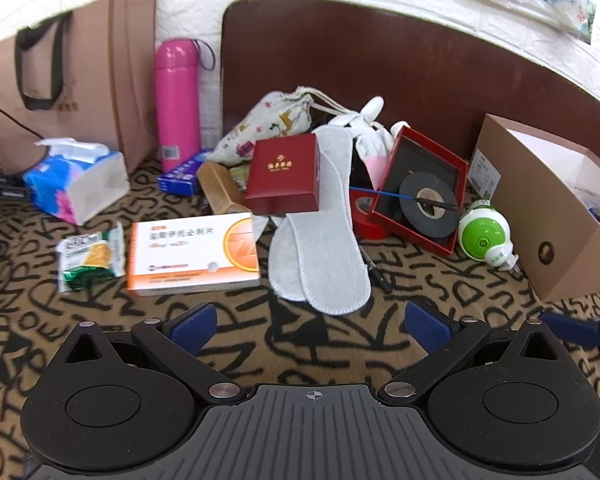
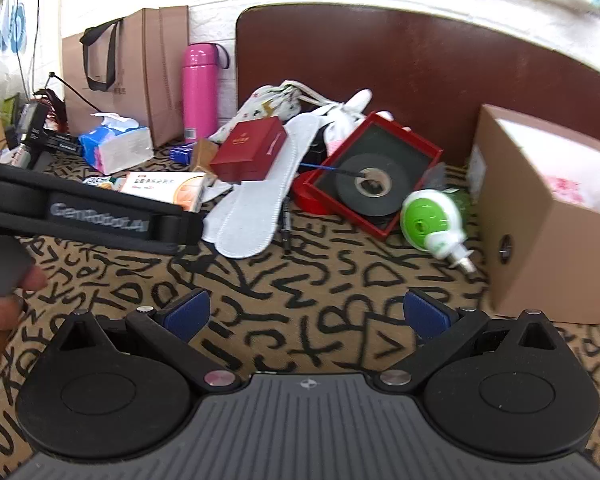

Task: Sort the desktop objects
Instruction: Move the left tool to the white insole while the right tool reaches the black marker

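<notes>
White brick wall and a dark brown board back a worktop (image 2: pixel 300 280) covered in a tan cloth printed with black letters. Both tools hover low over bare cloth at the near edge, empty: the left tool (image 1: pixel 314 326) has its blue pads spread wide apart, and the right tool (image 2: pixel 306 316) is likewise spread with nothing between its fingers. Just ahead of the left tool lie a pair of grey insoles (image 1: pixel 324 240), with an orange-and-white medicine box (image 1: pixel 194 254) to their left and a green snack packet (image 1: pixel 90 258) beyond that. A red gift box (image 1: pixel 284 174) sits perched on the heap behind the insoles, and a red tray (image 1: pixel 420 188) holding a roll of black tape (image 1: pixel 430 204) leans to its right. Nearest the right tool is a green-and-white plug-in device (image 2: pixel 434 222), just beside an open cardboard box (image 2: pixel 540 216) that looks like the likely destination. Nothing seems sorted yet. A sensible first pick would be a loose outlying item such as the plug-in device or medicine box, gripped across its narrow sides, since pulling from the heap risks toppling the perched gift box.
</notes>
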Demonstrator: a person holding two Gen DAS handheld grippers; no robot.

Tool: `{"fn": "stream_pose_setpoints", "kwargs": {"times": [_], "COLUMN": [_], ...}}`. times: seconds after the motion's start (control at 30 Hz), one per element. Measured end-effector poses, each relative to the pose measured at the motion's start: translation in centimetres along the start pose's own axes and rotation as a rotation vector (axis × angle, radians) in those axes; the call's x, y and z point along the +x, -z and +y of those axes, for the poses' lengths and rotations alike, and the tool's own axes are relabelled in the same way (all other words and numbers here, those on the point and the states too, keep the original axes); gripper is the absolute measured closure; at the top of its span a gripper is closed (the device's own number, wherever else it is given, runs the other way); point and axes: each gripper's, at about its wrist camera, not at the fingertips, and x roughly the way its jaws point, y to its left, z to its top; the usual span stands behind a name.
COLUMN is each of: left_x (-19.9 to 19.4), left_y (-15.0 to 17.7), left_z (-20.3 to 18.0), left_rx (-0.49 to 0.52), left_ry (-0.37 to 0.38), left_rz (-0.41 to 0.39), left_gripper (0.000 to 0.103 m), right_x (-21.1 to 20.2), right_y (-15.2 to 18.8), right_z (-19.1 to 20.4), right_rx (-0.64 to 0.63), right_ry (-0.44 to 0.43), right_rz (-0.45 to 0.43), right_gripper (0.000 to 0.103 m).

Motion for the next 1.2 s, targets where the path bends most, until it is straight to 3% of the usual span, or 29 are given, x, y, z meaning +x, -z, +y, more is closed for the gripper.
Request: {"fn": "stream_pose_setpoints", "kwargs": {"times": [0.23,0.3,0.53,0.67,0.97,1.07,1.13,1.2], "left_x": [3.6,4.3,7.2,8.5,11.7,12.4,12.7,12.8], "left_y": [-0.9,-1.1,-2.1,-2.6,-3.4,-3.7,-3.9,-3.9], "left_z": [0.5,0.6,1.5,1.6,1.3,0.9,0.8,0.8], "left_rx": [-0.018,-0.018,-0.061,-0.066,-0.026,0.007,0.02,0.034], "left_ry": [0.026,0.03,0.097,0.11,0.094,0.08,0.064,0.057], "left_rz": [0.039,0.037,0.063,0.057,0.077,0.073,0.072,0.071], "left_gripper": [0.001,0.003,0.016,0.016,0.014,0.02,0.032,0.039], "right_x": [3.2,3.9,6.6,8.1,10.9,11.6,11.9,12.0], "right_y": [-0.3,-0.4,-0.9,-1.3,-2.6,-3.0,-3.2,-3.3], "right_z": [0.1,0.2,0.1,-0.4,-0.5,-0.5,-0.4,-0.4], "right_rx": [-0.014,-0.014,-0.024,-0.027,-0.06,-0.059,-0.068,-0.07], "right_ry": [-0.024,-0.038,-0.074,-0.064,-0.068,-0.077,-0.082,-0.106], "right_rz": [0.047,0.058,0.079,0.083,0.054,0.046,0.036,0.035], "right_gripper": [0.006,0.015,0.029,0.036,0.041,0.042,0.049,0.072]}}
